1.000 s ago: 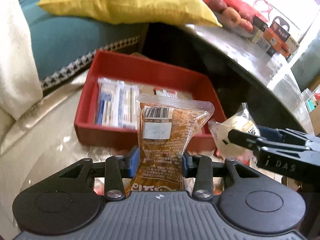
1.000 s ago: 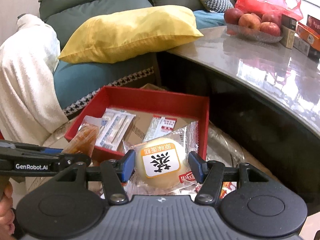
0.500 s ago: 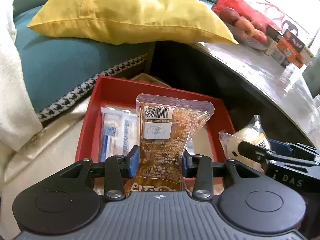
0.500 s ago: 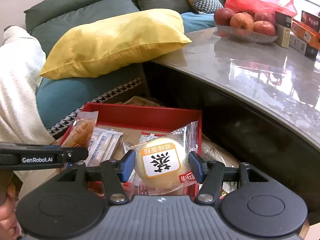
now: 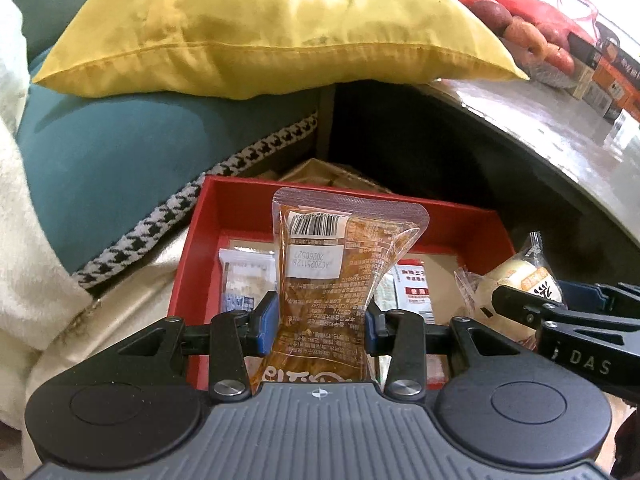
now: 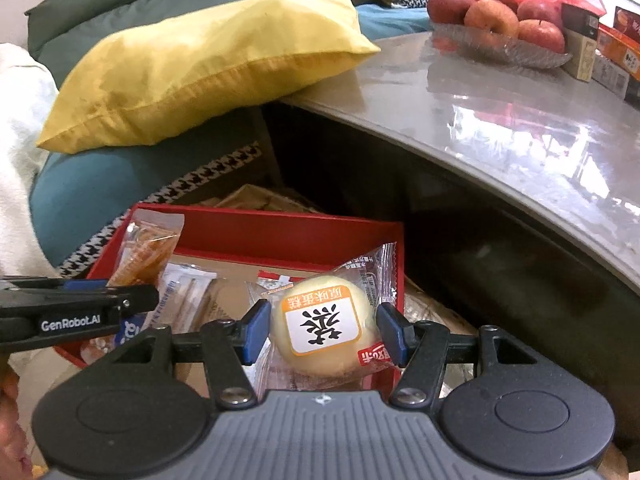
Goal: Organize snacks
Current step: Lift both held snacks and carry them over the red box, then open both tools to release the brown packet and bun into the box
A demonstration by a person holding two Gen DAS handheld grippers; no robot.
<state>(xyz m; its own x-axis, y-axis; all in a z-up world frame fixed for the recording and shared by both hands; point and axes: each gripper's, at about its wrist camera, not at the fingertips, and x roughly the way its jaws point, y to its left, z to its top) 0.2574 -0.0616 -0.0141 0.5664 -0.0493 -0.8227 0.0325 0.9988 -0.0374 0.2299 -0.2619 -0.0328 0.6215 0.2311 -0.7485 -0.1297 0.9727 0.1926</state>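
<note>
My left gripper (image 5: 320, 320) is shut on a brown snack pouch (image 5: 340, 264) with a barcode label, held upright over the near part of the red tray (image 5: 240, 200). My right gripper (image 6: 322, 330) is shut on a wrapped round cake (image 6: 324, 320) with an orange-edged label, held over the tray's (image 6: 280, 232) right half. Each gripper shows in the other view: the right one (image 5: 560, 320) with the cake (image 5: 516, 280), the left one (image 6: 72, 312) with the pouch (image 6: 148, 248). White snack packets (image 5: 244, 280) and a red-and-white packet (image 5: 412, 284) lie in the tray.
A yellow pillow (image 5: 260, 28) lies on a teal sofa cushion (image 5: 120, 160) behind the tray. A grey curved table (image 6: 520, 120) rises on the right with a glass dish of apples (image 6: 500, 20) and boxes (image 6: 612, 52). A white blanket (image 5: 24, 220) is at the left.
Both grippers have moved forward and over the red tray, still holding their snacks. The tray now lies under and just ahead of the fingers.
</note>
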